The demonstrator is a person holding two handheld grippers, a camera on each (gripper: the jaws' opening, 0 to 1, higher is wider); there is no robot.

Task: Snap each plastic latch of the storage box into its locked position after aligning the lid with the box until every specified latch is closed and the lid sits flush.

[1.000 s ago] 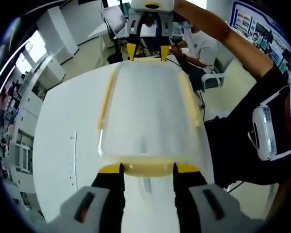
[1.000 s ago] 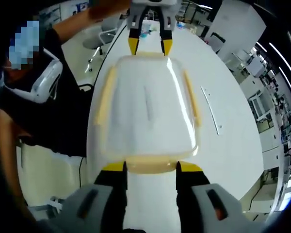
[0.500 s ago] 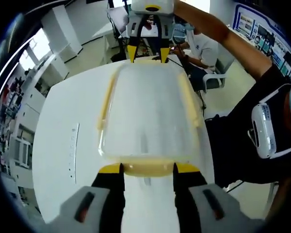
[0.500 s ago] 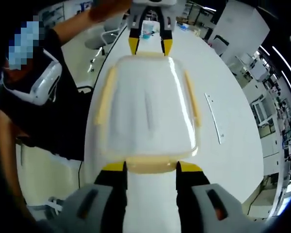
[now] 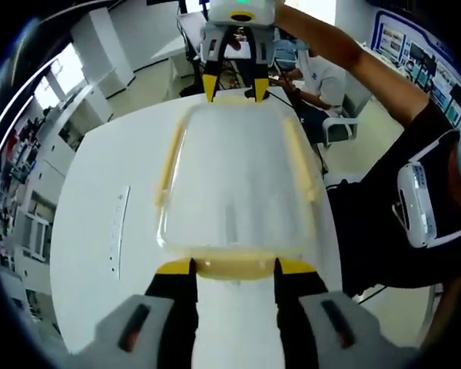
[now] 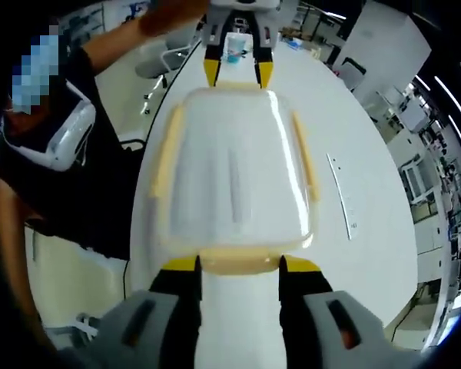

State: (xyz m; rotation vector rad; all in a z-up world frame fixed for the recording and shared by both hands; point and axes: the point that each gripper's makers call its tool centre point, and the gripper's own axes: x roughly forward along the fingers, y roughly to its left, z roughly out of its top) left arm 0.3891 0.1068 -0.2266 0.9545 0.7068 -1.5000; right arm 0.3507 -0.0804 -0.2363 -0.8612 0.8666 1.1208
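Clear plastic storage box (image 5: 232,184) with yellow latches, mid-counter (image 5: 100,192).
Both hand-held grippers (image 5: 232,267) (image 6: 238,265) spread wide, straddling opposite end latches (image 5: 234,266); light, slick, flexing shell — press at latches.

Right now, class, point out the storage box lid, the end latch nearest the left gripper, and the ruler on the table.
storage box lid (image 5: 234,177), left gripper view, centre of its translucent top.
end latch (image 5: 234,266), left gripper view, middle of the yellow flap.
ruler (image 6: 343,196), right gripper view, mid-length of the strip.
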